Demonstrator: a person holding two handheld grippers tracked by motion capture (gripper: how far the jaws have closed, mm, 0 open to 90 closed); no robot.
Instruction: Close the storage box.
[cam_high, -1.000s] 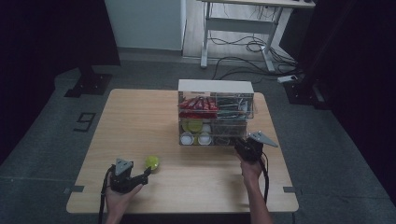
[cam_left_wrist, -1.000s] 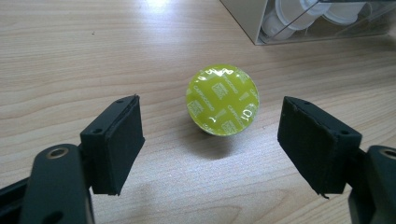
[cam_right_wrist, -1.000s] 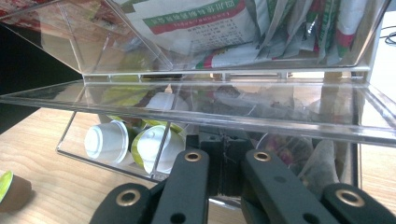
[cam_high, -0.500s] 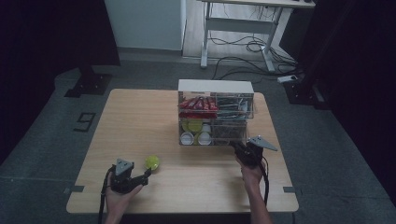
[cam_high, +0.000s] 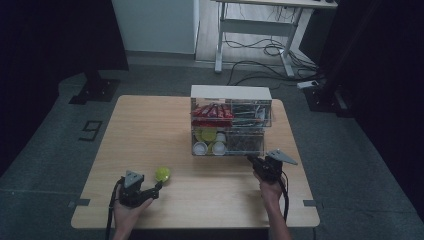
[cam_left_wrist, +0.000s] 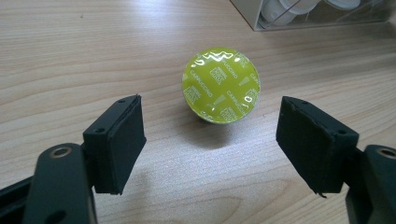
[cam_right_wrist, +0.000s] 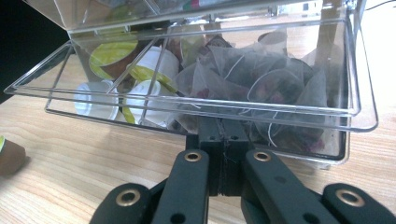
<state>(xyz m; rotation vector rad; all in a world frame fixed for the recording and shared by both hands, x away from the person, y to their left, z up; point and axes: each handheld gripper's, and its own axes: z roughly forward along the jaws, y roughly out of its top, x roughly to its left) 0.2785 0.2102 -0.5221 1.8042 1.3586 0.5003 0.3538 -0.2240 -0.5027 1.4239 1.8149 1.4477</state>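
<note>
A round lime-green foil-topped coffee capsule (cam_left_wrist: 221, 84), printed "CAPPUCCINO", is framed at twelve o'clock by the wide-spread left gripper (cam_left_wrist: 210, 140); the right gripper (cam_right_wrist: 223, 140) is pinched on the clear plastic drawer (cam_right_wrist: 299, 114).

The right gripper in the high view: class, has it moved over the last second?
Yes. The right gripper has drawn back from the clear organiser toward the table's near edge.
</note>
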